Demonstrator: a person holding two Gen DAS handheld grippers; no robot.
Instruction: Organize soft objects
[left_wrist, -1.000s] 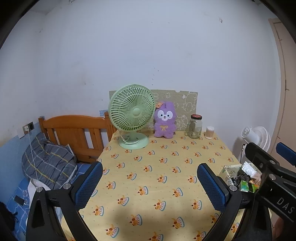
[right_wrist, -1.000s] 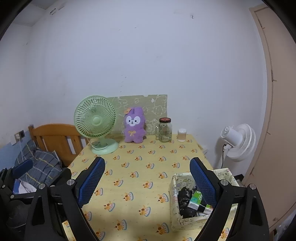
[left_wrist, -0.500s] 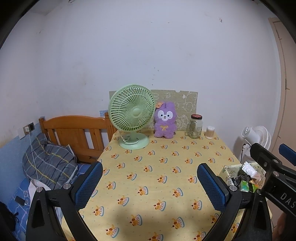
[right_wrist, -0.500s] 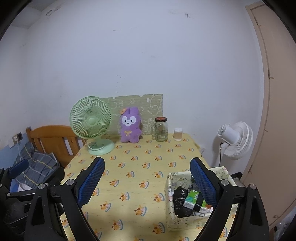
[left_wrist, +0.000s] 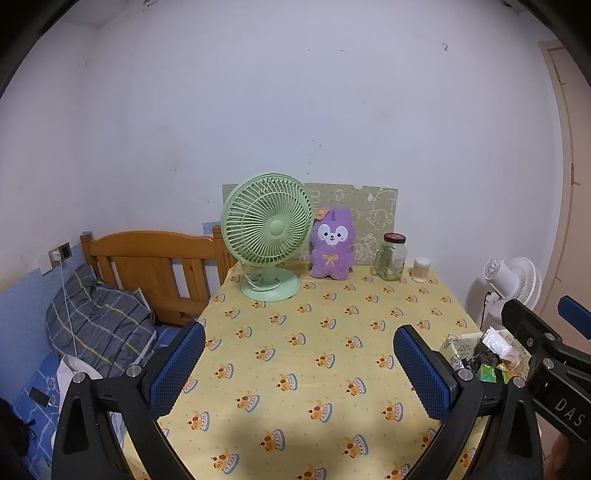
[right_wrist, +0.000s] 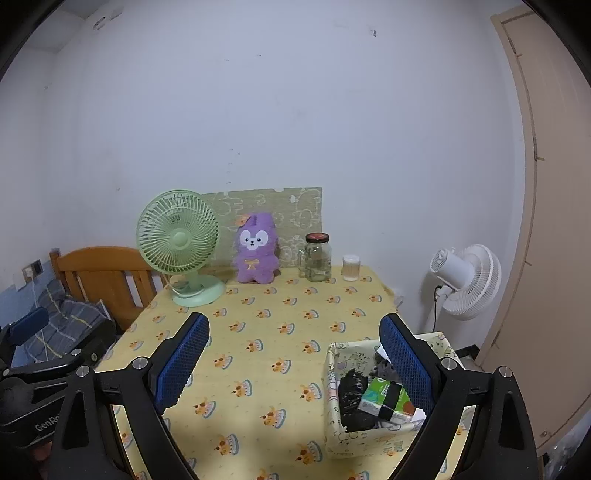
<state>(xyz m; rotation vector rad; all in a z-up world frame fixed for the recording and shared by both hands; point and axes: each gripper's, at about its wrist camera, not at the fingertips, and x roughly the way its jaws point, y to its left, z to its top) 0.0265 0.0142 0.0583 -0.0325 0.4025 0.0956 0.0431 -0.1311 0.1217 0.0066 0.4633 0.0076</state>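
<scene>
Both looking from the near table edge toward the far wall, raised a bit. Left view sits further left, catching the bed; right one further right, over the box. Shared: fan, plush, jar.

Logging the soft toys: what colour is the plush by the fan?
Purple plush, white face; clearest in the right wrist view.

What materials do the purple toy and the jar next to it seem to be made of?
Purple toy: apparently plush fabric, matte, with a fuzzy outline. Jar: probably clear glass, glossy, since its contents show through; the dark reddish lid could be metal, but that is uncertain.
</scene>
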